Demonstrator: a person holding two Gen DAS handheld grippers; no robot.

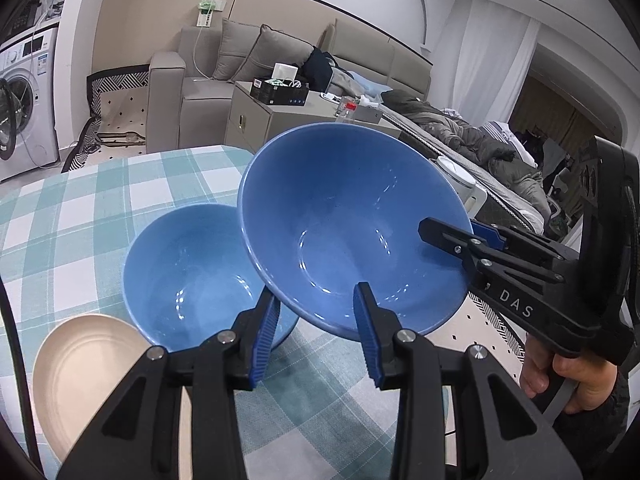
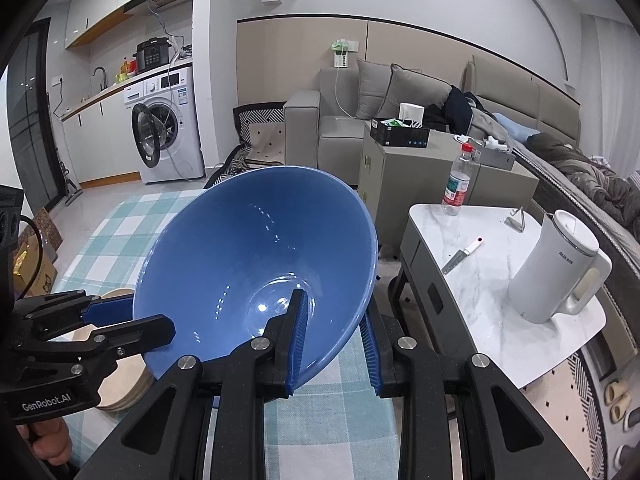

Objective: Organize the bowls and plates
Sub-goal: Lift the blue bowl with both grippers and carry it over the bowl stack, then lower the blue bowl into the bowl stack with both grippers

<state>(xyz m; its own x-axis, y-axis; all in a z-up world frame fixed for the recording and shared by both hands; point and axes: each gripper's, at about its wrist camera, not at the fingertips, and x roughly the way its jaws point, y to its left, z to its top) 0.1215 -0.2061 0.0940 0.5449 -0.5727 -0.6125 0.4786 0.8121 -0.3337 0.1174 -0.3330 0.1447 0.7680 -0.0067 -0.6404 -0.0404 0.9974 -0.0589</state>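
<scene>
A blue bowl hangs tilted above the checked tablecloth, held by both grippers. My left gripper clamps its near rim, one finger inside the bowl and one outside. My right gripper comes in from the right and is shut on the far-right rim. In the right wrist view the same bowl fills the middle, with my right gripper on its lower rim and the left gripper on its left rim. A second blue bowl stands on the cloth below and to the left. A beige plate lies beside it.
Several beige plates are stacked on the cloth at the left. A marble side table to the right carries a white kettle, a knife and a water bottle. A sofa, a cabinet and a washing machine stand beyond.
</scene>
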